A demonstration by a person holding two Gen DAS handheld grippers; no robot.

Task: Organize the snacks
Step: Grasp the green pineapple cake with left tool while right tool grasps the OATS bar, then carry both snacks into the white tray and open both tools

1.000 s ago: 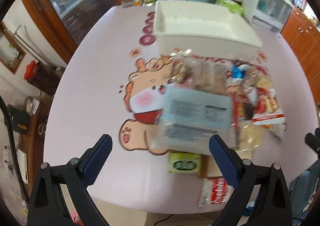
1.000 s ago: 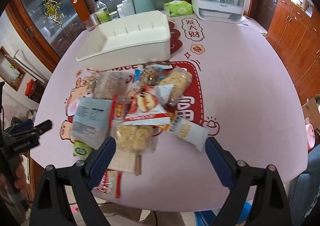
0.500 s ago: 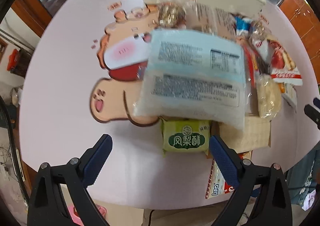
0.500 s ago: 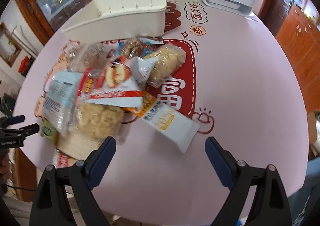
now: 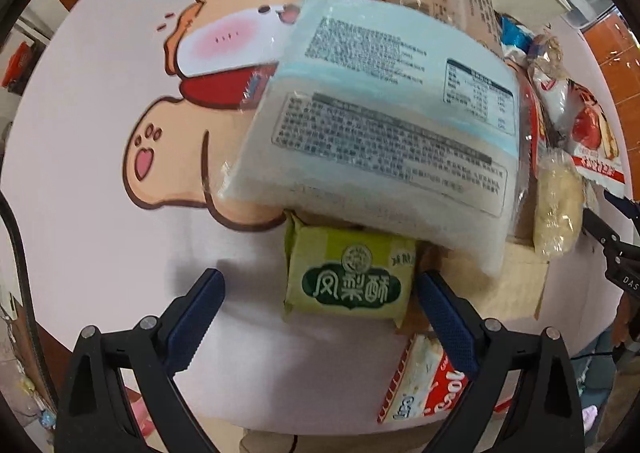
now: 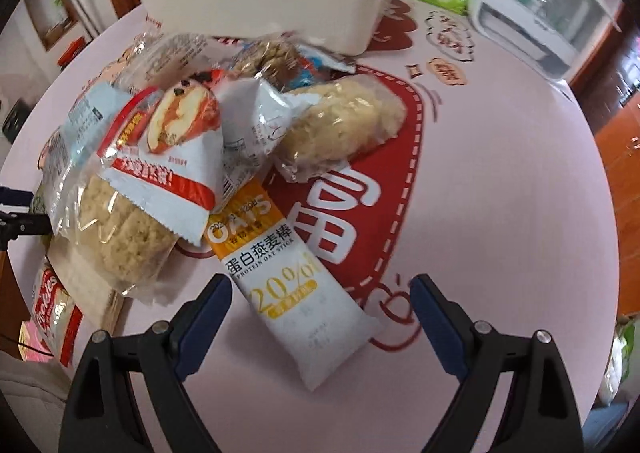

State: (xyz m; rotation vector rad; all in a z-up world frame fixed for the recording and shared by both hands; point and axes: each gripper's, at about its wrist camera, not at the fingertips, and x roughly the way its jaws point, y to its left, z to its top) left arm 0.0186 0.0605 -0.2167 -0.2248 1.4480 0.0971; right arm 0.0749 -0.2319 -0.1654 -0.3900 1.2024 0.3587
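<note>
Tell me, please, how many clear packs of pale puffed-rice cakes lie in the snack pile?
2: one rice cake pack beneath the red-and-white pouch, another rice cake pack nearer the white bin. Others may be buried.

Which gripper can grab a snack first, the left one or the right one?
Probably the right gripper: it is open and the oat stick lies free between its fingers. The left gripper faces a green pack partly tucked under a big blue bag.
</note>
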